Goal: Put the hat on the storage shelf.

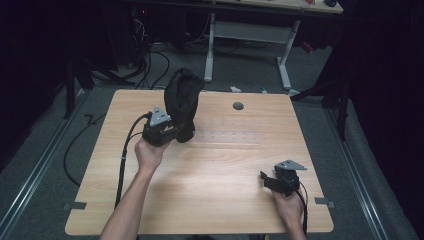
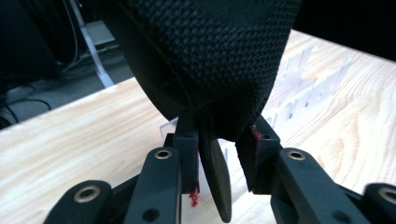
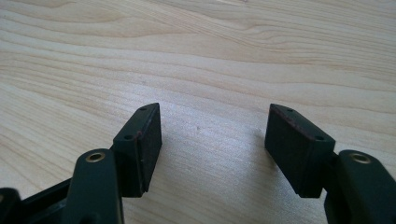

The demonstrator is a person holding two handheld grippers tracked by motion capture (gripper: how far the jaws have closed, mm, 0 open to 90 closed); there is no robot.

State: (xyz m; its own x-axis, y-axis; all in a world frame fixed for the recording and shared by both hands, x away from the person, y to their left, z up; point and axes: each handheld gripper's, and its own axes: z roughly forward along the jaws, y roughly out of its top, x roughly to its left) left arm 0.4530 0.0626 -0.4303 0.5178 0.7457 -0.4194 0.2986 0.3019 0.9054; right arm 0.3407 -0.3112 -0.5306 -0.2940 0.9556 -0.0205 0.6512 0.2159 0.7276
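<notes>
High view first: we see the left tongs (image 1: 175, 131) raised over the left half of the wooden surface (image 1: 225, 165), closed on the lower edge of a black woven object (image 1: 182, 102) that stands up and leans away from the person toward the far edge. We cannot tell exactly what it is; it looks like a soft fabric shoe or pouch. In the left gripper view we see its coarse black weave (image 2: 210, 51) bulging above the 2 jaws, with its bottom hem and a dark tab pinched between the pads, and a clear slotted plastic rack (image 2: 308, 84) lying on the wood behind it. The right tongs (image 1: 267, 179) sit low near the right front corner, well apart from the fabric. In the right gripper view we see their jaws spread wide with bare wood grain (image 3: 210, 70) between them, holding nothing.
</notes>
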